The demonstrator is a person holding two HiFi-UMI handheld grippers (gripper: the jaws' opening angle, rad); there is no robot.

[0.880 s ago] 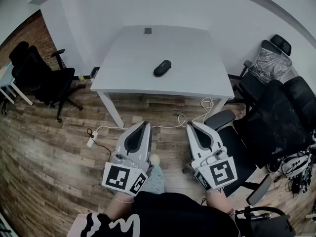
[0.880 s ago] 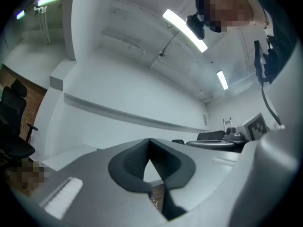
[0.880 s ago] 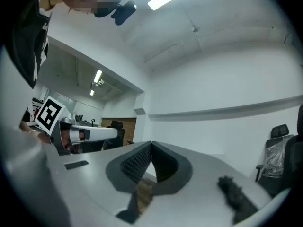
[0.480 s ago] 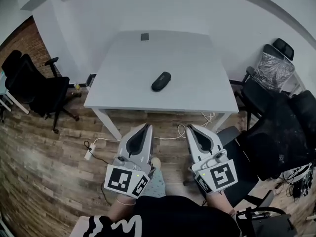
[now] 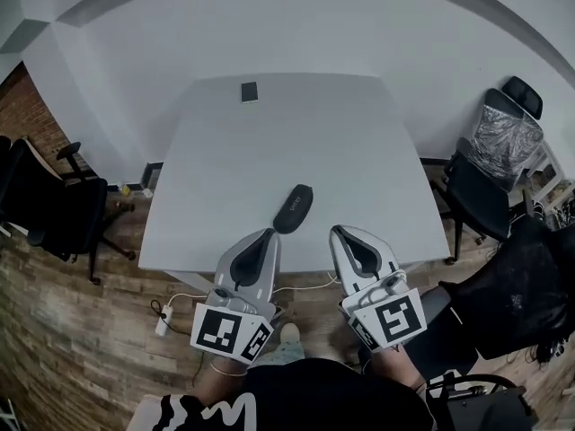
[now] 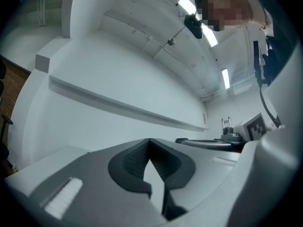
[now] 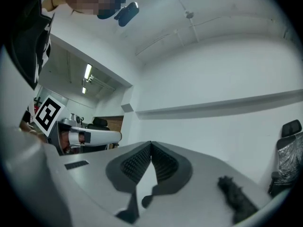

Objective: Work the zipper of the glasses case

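A black glasses case (image 5: 294, 208) lies near the front edge of the white table (image 5: 225, 151), lengthwise and slightly tilted. My left gripper (image 5: 267, 235) hangs just in front of the table's edge, a little left of the case, with its jaws together and nothing held. My right gripper (image 5: 340, 233) is level with it to the right of the case, also shut and empty. In the left gripper view my left gripper (image 6: 149, 140) points at the white wall. The right gripper view has my right gripper (image 7: 151, 143) tilted up at wall and ceiling; the case does not show there.
A small dark phone-like object (image 5: 249, 92) lies at the table's far edge. Black office chairs stand at the left (image 5: 45, 209) and right (image 5: 490, 178). A power strip with white cable (image 5: 166, 317) lies on the wooden floor under the table's front.
The view has moved forward towards the table, so the case now sits just ahead of both grippers. Both grippers stay shut and side by side.
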